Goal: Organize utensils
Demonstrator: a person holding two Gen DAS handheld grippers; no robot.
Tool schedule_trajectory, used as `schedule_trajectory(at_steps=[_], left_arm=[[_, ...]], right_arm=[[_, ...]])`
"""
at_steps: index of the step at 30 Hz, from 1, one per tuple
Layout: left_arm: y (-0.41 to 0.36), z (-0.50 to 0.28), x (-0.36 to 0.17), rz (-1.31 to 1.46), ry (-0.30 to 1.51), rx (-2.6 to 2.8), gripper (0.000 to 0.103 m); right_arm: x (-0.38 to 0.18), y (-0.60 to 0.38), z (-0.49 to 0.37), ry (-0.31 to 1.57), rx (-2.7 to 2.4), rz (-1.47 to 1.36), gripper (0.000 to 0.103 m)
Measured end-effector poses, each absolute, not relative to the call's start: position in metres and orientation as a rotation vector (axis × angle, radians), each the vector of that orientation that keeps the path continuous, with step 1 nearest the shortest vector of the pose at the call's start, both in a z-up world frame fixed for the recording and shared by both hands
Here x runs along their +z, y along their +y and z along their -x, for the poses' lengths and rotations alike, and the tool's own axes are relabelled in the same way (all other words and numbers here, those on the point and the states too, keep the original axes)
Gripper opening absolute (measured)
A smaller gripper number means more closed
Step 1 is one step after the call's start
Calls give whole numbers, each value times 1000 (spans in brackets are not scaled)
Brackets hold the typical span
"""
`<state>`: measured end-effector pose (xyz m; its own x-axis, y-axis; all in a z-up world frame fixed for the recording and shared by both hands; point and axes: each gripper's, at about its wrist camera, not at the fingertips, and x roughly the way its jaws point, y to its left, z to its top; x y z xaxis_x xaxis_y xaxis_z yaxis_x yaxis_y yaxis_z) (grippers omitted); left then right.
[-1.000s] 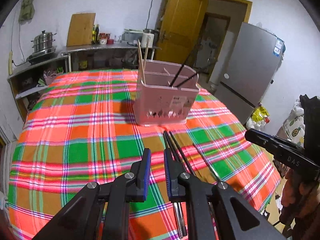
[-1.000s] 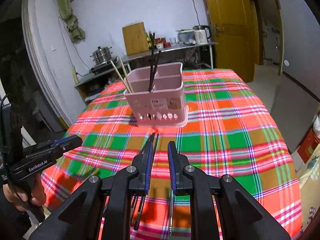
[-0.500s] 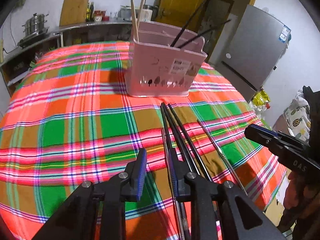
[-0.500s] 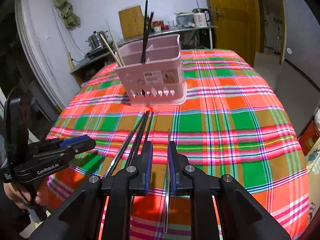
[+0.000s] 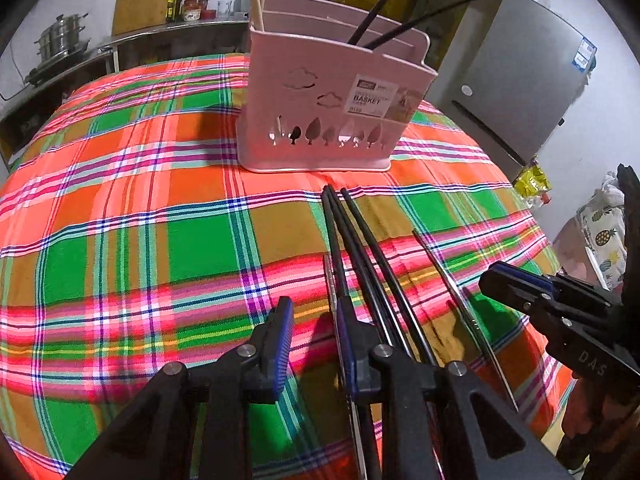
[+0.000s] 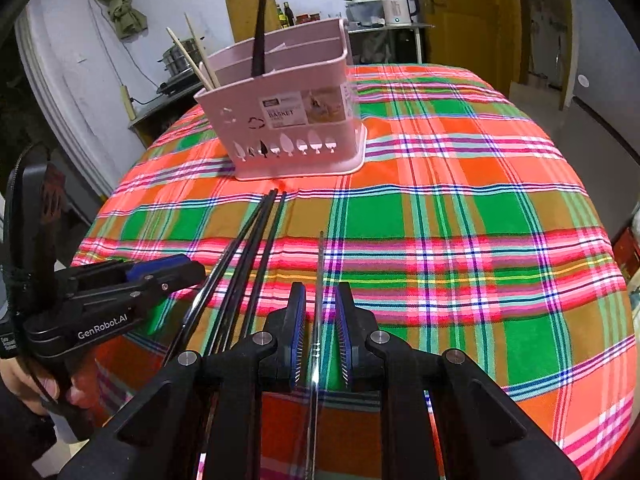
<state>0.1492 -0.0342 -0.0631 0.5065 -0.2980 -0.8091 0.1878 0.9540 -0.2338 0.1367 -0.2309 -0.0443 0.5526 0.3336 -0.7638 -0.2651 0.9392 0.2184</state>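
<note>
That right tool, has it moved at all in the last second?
Yes. The right tool has come forward and down toward the tablecloth: the pink basket looks nearer, and a silver chopstick now lies between its open jaws.

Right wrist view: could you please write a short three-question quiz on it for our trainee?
1. True or false: the right gripper is shut on the silver chopstick.
2. Which of these stand in the pink basket? A spoons; B wooden chopsticks; C forks.
3. Fill in: the loose black chopsticks lie on the tablecloth to the ____ of the silver chopstick.
Key: 1 false, its jaws stand apart on either side; 2 B; 3 left.
</note>
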Motion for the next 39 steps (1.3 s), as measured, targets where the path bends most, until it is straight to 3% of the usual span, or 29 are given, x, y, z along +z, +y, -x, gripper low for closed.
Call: schedule_trajectory(at_steps=[30,39], left_arm=[[-50,-155,-68,25,1007,-242,25],[-40,-158,-67,42,1018,-202,10]], right_arm=[[-56,-225,-150,943,364,-83,16],[-61,-217,-163,966,353,-40,16]])
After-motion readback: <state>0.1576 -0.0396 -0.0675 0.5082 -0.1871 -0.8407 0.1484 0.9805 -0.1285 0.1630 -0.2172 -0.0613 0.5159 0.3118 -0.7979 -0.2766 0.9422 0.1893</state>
